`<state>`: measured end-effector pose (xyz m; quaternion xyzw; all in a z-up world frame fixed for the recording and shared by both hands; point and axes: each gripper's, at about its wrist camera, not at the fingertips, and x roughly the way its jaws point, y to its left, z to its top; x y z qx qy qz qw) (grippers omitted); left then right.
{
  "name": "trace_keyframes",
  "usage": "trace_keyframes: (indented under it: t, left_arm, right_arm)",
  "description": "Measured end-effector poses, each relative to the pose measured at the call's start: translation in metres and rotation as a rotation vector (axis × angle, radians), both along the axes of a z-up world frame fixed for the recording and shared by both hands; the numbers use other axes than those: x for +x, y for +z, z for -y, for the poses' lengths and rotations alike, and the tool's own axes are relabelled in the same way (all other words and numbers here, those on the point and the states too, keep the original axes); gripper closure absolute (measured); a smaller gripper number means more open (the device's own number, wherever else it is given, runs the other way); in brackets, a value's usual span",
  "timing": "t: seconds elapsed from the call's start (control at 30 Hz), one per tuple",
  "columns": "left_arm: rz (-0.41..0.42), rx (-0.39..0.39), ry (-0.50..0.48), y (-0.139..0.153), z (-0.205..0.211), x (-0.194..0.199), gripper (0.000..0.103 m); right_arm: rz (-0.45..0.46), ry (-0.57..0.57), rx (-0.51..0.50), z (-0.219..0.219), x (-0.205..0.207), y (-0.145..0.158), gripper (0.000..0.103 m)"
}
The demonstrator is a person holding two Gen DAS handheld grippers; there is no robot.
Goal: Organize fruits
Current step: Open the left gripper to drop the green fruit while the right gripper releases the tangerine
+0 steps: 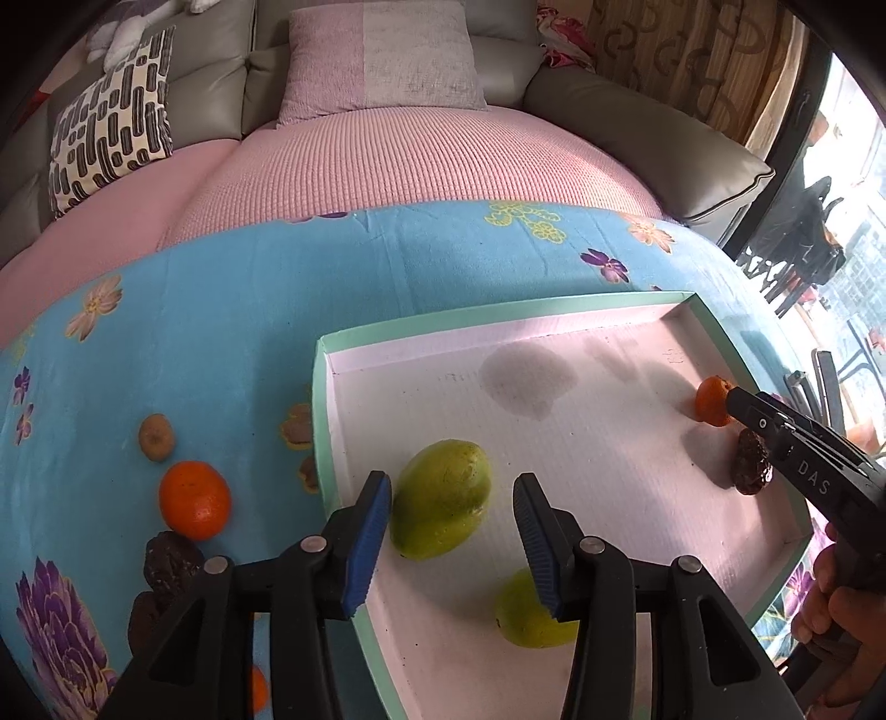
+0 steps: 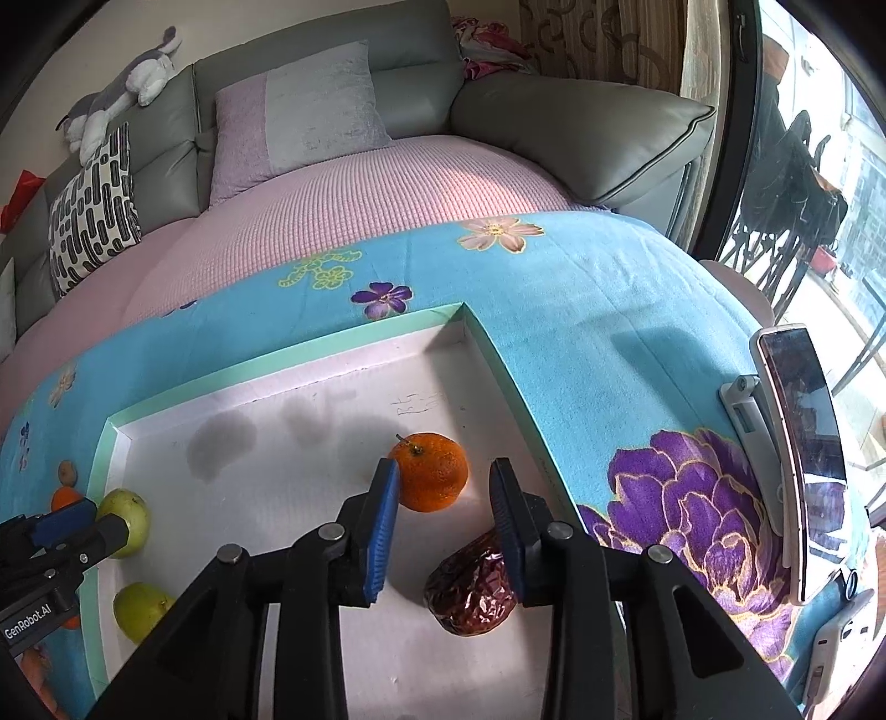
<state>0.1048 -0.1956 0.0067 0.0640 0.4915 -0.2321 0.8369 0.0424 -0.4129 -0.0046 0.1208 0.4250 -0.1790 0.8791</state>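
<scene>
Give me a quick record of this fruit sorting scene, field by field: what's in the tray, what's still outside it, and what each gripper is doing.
surface: blue floral cloth
tray: green rim, pale floor
in tray, left side: two green fruits
in tray, right side: orange, wrinkled dark red date
outside tray: loose orange, small brown fruit, dark dates
left gripper: open, empty, jaws either side of the larger green fruit
right gripper: open, empty, above orange and date

I'm looking into a home living room — grey sofa, patterned cushion, plush toy, curtains
</scene>
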Motion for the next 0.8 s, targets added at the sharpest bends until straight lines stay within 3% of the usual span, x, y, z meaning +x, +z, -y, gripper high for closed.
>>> trace_keyframes:
  t: [0.33,0.73,0.8]
  left_arm:
    - [0.03,-0.004,0.04,0.023,-0.015,-0.003,0.05]
    - [0.0,0.026,0.165,0.011,-0.044,0.013,0.046]
    - [-0.002,0.037,0.178,0.009,-0.047,0.014,0.04]
  right_arm:
    - [-0.041,-0.011,-0.021,-0.005,-0.01,0.014,0.064]
    - [-0.086,0.017,-0.044,-0.018,-0.01,0.014,0.064]
    - [-0.087,0.021,-0.045,-0.02,-0.01,0.013,0.064]
